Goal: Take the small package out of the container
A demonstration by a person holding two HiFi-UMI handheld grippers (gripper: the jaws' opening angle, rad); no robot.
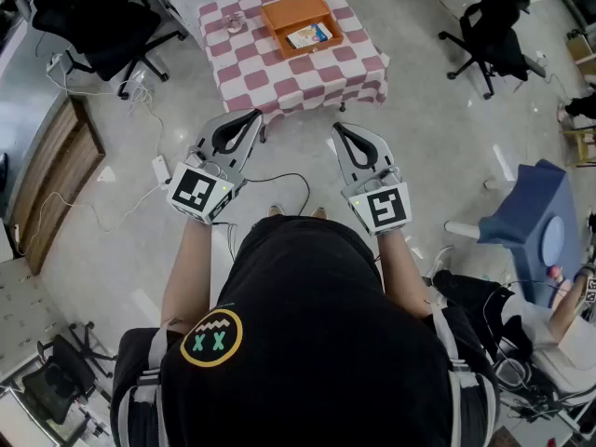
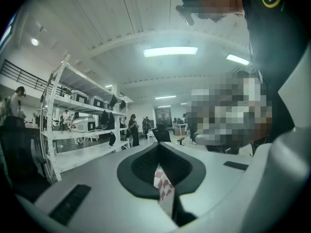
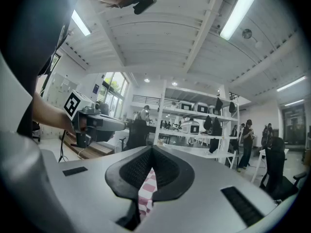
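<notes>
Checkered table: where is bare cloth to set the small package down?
The widest bare patch on the checkered table is the front strip between the orange container and the near edge. The back left is crowded by a small object.

Holding both grippers out level ahead of the torso, side by side and apart.

Pressing the jaws of the left gripper (image 1: 253, 115) together at the tips, and likewise those of the right gripper (image 1: 338, 128), nothing clamped in either; angling the two slightly toward each other; reaching bare forearms (image 1: 186, 268) forward from the sides, marker cubes (image 1: 198, 192) facing up.
</notes>
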